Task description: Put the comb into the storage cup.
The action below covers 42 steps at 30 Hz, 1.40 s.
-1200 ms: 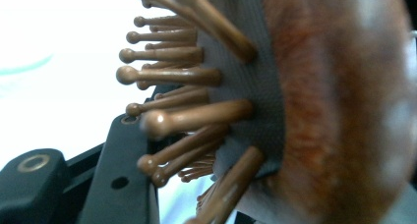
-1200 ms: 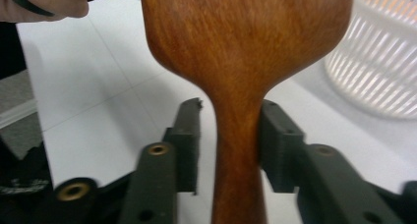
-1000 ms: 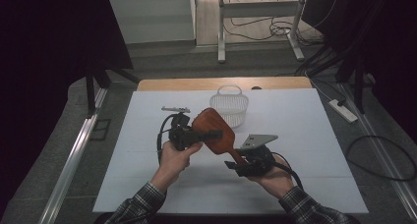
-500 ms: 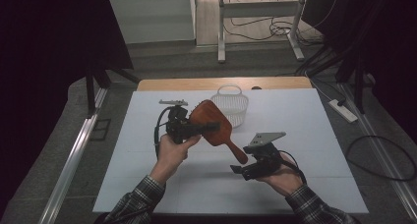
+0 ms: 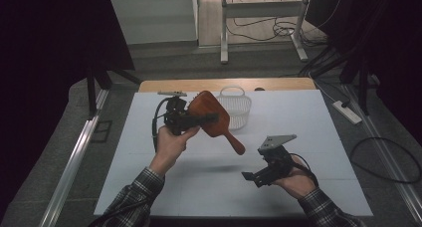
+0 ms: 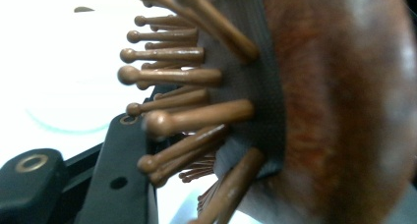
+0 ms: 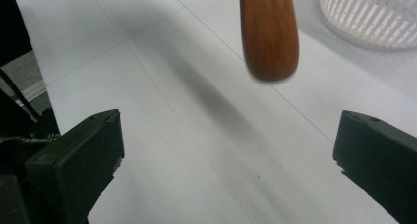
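Lifted since a second ago, the wooden hairbrush [image 5: 213, 118] hangs clamped by its head in the left tongs [image 5: 196, 120] above the white surface [image 5: 318, 117], before the white basket [image 5: 235, 106]; right tongs [image 5: 263, 177], just opened wide, hold nothing; cables [image 5: 278, 25] cross the dim floor beyond.

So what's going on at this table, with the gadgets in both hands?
A person is working with a hand-held gripper in each hand. The left gripper is clamped on the head of a wooden hairbrush and holds it up above the white table, handle slanting down toward the right gripper. The right gripper's jaws have just been opening and nothing is between them; it sits apart from the handle. A white basket stands behind the brush.
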Each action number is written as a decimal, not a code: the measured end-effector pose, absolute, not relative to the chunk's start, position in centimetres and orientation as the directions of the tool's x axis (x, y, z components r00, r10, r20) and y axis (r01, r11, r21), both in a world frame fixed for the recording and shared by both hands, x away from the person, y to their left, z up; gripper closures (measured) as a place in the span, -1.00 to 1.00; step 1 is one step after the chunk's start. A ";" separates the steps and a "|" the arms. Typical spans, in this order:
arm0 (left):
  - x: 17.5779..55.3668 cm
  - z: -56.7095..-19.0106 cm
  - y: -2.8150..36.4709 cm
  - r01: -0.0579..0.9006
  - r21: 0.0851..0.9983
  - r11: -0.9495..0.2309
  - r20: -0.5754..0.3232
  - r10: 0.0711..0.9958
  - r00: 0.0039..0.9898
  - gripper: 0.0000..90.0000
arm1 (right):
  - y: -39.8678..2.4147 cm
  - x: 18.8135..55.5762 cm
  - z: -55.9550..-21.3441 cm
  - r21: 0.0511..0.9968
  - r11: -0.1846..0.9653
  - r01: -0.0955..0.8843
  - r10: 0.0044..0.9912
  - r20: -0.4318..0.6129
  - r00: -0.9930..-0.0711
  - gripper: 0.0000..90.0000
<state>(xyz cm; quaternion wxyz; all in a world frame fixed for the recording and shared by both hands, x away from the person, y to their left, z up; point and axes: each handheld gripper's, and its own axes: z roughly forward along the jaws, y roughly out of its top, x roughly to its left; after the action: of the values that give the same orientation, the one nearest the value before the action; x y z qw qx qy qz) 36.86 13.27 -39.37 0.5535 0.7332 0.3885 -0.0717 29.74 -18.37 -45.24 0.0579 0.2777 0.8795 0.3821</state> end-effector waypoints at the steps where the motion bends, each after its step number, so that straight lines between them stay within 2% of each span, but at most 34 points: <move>1: 37.0 -39.3 13.4 0.647 0.757 -0.084 -0.533 0.494 0.687 0.19 | -18.7 29.7 -45.2 0.705 0.551 0.448 0.533 0.116 -0.838 -1.00; 10: 38.3 -38.2 14.2 0.643 0.764 -0.055 -0.528 0.520 0.672 0.19 | -20.1 29.3 -45.2 0.693 0.562 0.452 0.531 0.116 -0.839 -1.00; 20: 39.9 -37.3 14.6 0.637 0.771 -0.019 -0.526 0.546 0.652 0.19 | -22.3 28.5 -45.2 0.705 0.515 0.487 0.590 0.121 -0.799 -1.00; 42: 42.8 -36.0 14.0 0.611 0.791 0.025 -0.495 0.612 0.617 0.19 | -26.2 26.4 -45.1 0.706 0.483 0.518 0.655 0.101 -0.749 -1.00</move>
<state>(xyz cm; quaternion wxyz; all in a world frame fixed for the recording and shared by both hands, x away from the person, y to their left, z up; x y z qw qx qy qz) 42.77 14.04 -36.01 0.5664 0.6982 0.4378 0.0003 26.45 -26.23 -45.10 0.0916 0.3426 0.8561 0.3759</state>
